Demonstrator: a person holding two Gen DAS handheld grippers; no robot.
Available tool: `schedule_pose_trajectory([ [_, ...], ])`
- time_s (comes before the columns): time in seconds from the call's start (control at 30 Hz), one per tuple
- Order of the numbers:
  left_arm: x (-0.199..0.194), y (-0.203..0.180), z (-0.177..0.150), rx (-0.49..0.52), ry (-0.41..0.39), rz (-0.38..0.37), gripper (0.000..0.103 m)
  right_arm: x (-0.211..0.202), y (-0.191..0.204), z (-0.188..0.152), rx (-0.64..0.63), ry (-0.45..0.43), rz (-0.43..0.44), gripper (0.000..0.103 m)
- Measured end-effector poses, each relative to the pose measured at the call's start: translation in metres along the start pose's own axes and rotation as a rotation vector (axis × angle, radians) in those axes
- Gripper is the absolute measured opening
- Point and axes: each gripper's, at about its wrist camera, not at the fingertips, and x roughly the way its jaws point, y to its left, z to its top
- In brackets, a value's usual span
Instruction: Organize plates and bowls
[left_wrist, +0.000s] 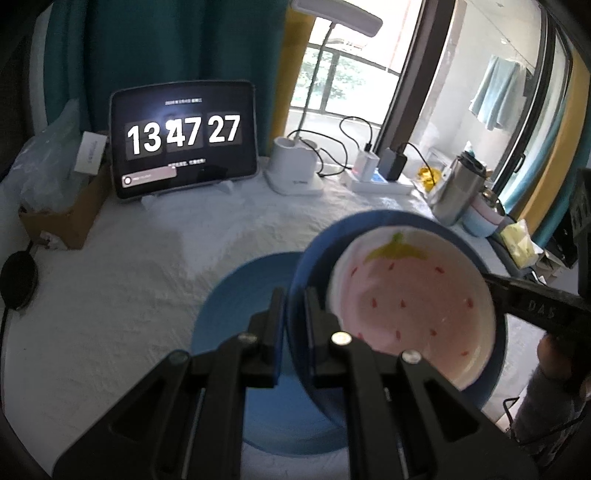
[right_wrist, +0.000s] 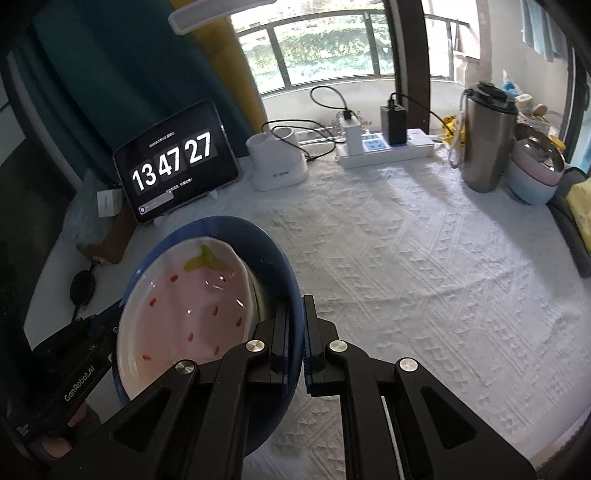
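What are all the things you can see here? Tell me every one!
dark blue bowl: one, held up above the table by both tongs on opposite rims
strawberry dish: one, pink and white, inside the dark blue bowl
light blue plate: one, on the tablecloth under the bowl
tablet clock: one, black, back left
lamp base: one, white, middle back
power strip: one, white, with chargers plugged in
steel tumbler: one, silver, back right
stacked bowls: pink on pale blue, beside the tumbler
cardboard box: one, brown, far left
tablecloth: one, white
left tongs: black, shut on the bowl rim
right tongs: black, shut on the bowl rim
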Motion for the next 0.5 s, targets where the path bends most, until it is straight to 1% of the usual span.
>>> schedule_pose_trajectory([
  [0.07, 0.006, 0.004, -0.002, 0.003, 0.003, 0.022, 0.010, 0.009, 0.006, 0.001, -0.010, 0.016, -0.011, 0.008],
  [0.1, 0.010, 0.008, -0.002, -0.006, 0.011, 0.015, 0.010, 0.013, 0.007, 0.001, -0.009, 0.022, -0.008, 0.008],
  [0.13, 0.009, 0.012, -0.002, -0.014, -0.002, 0.002, 0.010, 0.017, 0.007, 0.001, -0.002, 0.033, -0.007, 0.008],
  [0.17, 0.010, 0.013, -0.002, -0.013, 0.002, 0.006, 0.010, 0.020, 0.007, 0.002, 0.006, 0.031, -0.012, 0.008],
  [0.23, 0.011, 0.015, -0.001, -0.002, -0.005, 0.019, 0.010, 0.024, 0.007, 0.006, 0.016, 0.037, 0.014, 0.008],
  [0.5, 0.008, 0.030, 0.006, -0.018, -0.026, 0.029, 0.010, 0.041, 0.013, 0.013, 0.034, 0.076, 0.043, 0.008],
])
